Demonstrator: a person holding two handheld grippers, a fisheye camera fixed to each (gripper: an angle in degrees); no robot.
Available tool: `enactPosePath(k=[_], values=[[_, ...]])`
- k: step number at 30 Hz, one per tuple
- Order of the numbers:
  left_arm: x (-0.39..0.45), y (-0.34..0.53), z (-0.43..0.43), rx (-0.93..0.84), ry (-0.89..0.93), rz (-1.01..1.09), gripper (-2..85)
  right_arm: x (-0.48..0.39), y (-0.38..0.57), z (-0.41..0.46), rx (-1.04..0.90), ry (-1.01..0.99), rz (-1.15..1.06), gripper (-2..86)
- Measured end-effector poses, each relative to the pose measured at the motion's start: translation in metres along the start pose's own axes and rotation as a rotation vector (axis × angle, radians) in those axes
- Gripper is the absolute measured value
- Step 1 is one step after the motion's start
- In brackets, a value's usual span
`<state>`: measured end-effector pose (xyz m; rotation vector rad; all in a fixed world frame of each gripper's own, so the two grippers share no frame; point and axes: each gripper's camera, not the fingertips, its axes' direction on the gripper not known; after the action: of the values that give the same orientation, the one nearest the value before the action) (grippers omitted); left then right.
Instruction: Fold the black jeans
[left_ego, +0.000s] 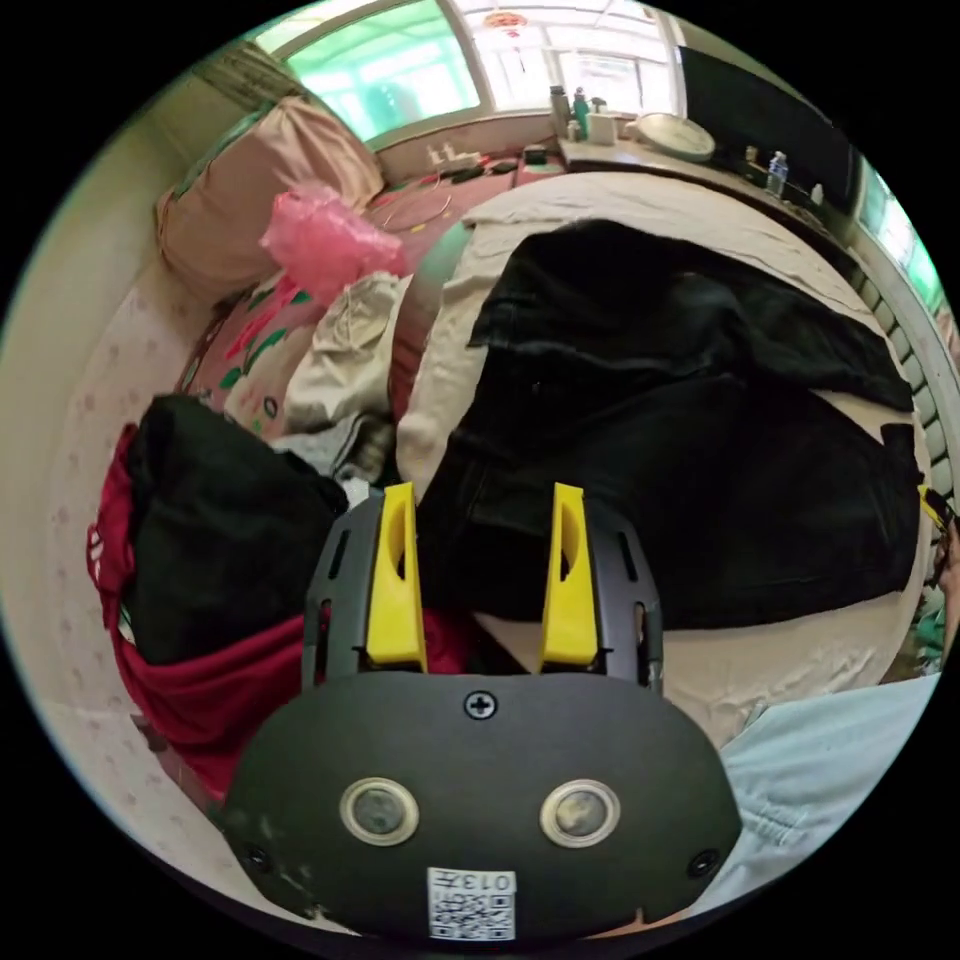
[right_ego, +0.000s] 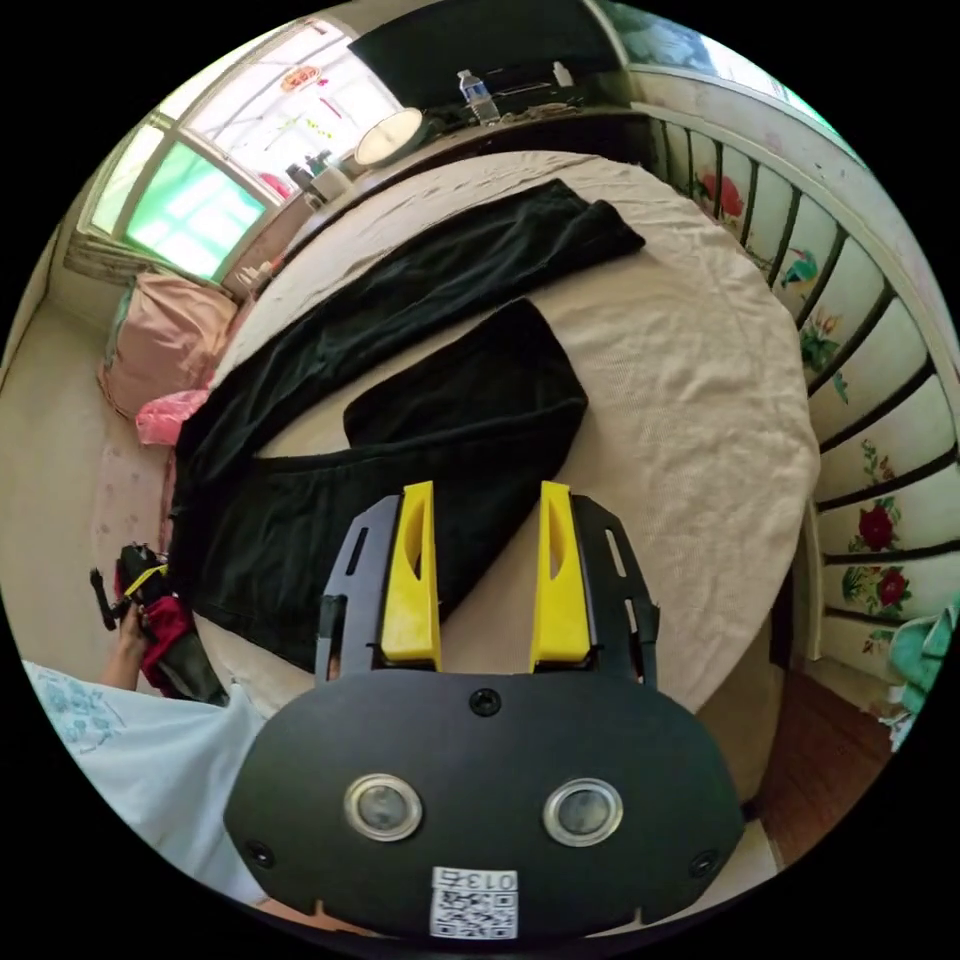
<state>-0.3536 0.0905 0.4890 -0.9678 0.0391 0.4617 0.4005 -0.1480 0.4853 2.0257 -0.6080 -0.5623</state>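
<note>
Where the beige bedsheet covers the bed, we see the black jeans lying flat on it, one leg stretched toward the far window and the other folded back over itself. We note that the right gripper hangs above the near edge of the jeans, its yellow jaws apart and holding nothing. Seen from the left gripper view, the left gripper hovers over the waist end of the jeans, jaws likewise apart and empty. To its left we find a red and black garment pile, a pink plastic bag and a pink pillow. At the right, a painted floral railing borders the bed.
</note>
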Motion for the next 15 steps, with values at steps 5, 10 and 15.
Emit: enactPosePath(k=[5,10,15], values=[[-0.04,0.024,0.03,-0.061,0.118,-0.139,17.2,-0.004,0.0,-0.009,-0.018,0.096,0.011,13.0],[-0.069,0.034,0.043,-0.066,0.17,-0.185,16.9,-0.004,0.006,-0.01,0.001,0.013,-0.003,9.0],[-0.093,0.043,0.04,-0.051,0.16,-0.219,17.1,-0.007,0.011,-0.015,0.005,0.076,0.038,7.8]])
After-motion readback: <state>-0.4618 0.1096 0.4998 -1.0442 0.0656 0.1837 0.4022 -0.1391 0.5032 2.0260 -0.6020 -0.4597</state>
